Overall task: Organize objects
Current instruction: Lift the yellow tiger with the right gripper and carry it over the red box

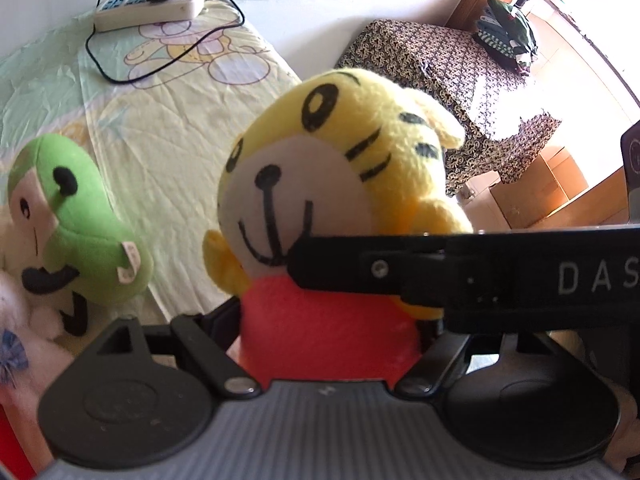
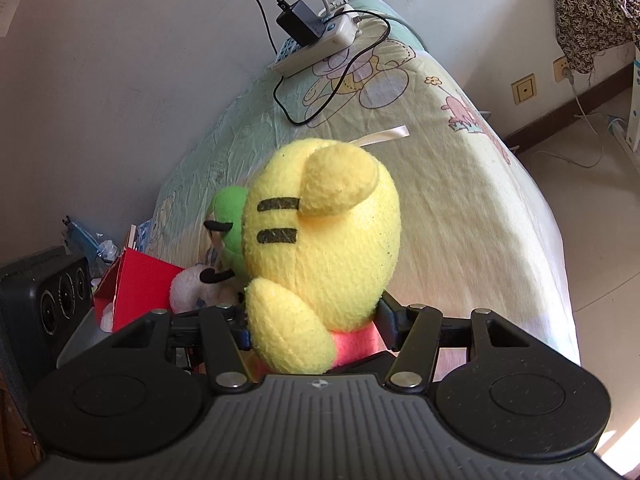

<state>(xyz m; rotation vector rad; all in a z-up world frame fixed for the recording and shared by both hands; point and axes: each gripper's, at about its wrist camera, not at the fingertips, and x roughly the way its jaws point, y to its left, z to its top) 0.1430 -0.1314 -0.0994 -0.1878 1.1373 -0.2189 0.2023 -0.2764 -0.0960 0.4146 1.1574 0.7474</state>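
Tiger plush toy (image 1: 332, 184): yellow fleece, round head, black stitched stripes, cream muzzle, red body; held above the bed (image 1: 168, 152), both grippers clamped on its red body. Left gripper (image 1: 328, 332) fingertips buried in the pile. Right gripper (image 2: 316, 332) pads half hidden behind a yellow arm. Green monkey plush (image 1: 80, 224): soft, at the bed's near edge. Power strip (image 2: 320, 44): white plastic, at the bed's far end, black cable looping; sheet crinkled, cartoon print
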